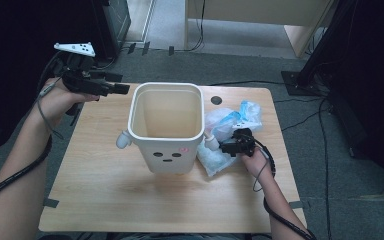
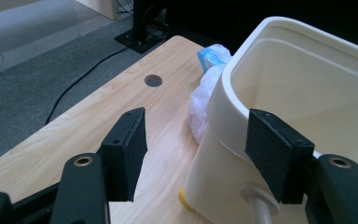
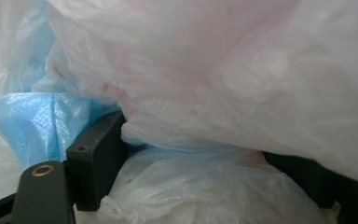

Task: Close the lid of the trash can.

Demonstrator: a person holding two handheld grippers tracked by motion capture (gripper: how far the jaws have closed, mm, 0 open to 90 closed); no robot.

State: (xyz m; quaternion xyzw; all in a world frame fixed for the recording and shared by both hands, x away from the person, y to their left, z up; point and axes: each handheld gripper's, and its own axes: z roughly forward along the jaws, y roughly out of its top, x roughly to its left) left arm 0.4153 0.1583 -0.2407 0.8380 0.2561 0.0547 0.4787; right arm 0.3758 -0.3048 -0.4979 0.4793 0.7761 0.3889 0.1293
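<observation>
Grey carpet (image 1: 330, 165), wooden table (image 1: 105, 185), cream bin (image 1: 167, 127)

Grey carpet floor (image 1: 240, 65) surrounds a light wooden table (image 1: 105, 190); pale wooden furniture (image 1: 260, 12) stands at twelve o'clock.

cream bin (image 1: 166, 127) with black face dots, white and blue plastic bags (image 1: 230, 125), pale wood table (image 1: 100, 175)
</observation>
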